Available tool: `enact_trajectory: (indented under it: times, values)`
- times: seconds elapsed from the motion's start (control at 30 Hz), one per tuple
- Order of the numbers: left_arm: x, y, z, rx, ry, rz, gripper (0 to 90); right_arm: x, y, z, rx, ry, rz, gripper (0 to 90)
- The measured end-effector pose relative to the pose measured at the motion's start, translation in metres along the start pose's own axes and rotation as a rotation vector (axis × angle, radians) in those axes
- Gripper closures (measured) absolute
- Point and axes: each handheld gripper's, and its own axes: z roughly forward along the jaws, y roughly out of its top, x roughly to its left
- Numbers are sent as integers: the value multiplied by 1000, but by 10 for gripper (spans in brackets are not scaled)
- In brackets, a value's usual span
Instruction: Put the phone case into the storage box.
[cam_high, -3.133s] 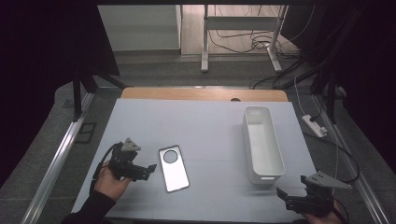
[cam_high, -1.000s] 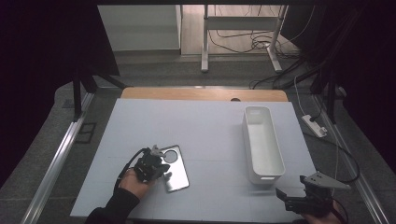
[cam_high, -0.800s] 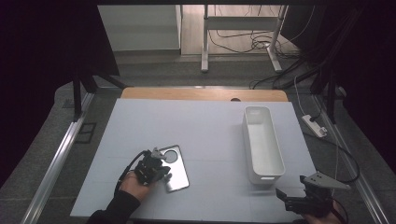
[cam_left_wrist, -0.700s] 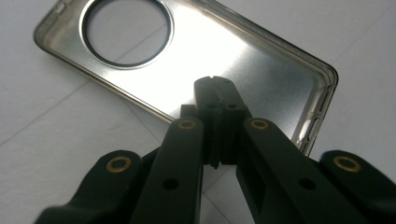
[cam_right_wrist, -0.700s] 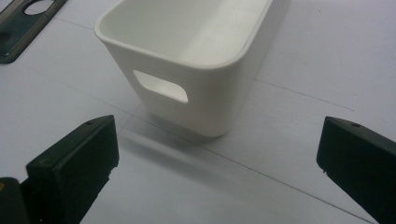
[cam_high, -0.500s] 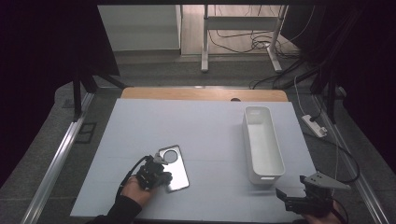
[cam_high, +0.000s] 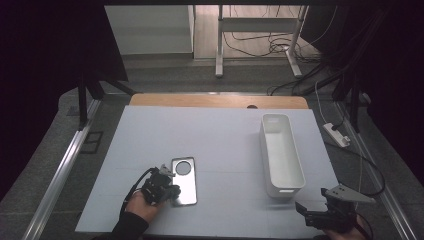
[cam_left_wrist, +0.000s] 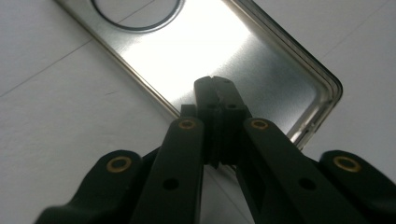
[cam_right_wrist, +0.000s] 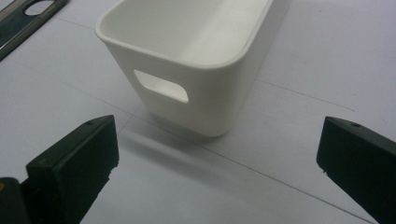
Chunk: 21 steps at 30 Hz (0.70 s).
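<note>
left claw (cam_left_wrist: 215, 91) pinched closed over metal plate (cam_high: 183, 181) edge, right claw (cam_right_wrist: 217, 154) wide, facing white bin (cam_right_wrist: 196, 56)

L claw (cam_high: 170, 192) | moved onto metal plate (cam_high: 184, 181) near edge (plate slightly turned) | jaws together

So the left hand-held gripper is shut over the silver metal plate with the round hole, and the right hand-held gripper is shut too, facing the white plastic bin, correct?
Not quite: the right hand-held gripper is open, its jaws wide apart in the right gripper view, facing the white plastic bin. The left hand-held gripper is indeed shut over the silver metal plate with the round hole.
</note>
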Motion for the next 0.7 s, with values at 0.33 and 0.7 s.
enact_trajectory:
  times: [0.33,0.7]
  values:
    - [11,-3,-3,0,28,-16,894,0,0,0,-3,2,-1,0]
    - [24,-4,-3,-13,54,-25,894,1,0,0,-2,4,-6,0]
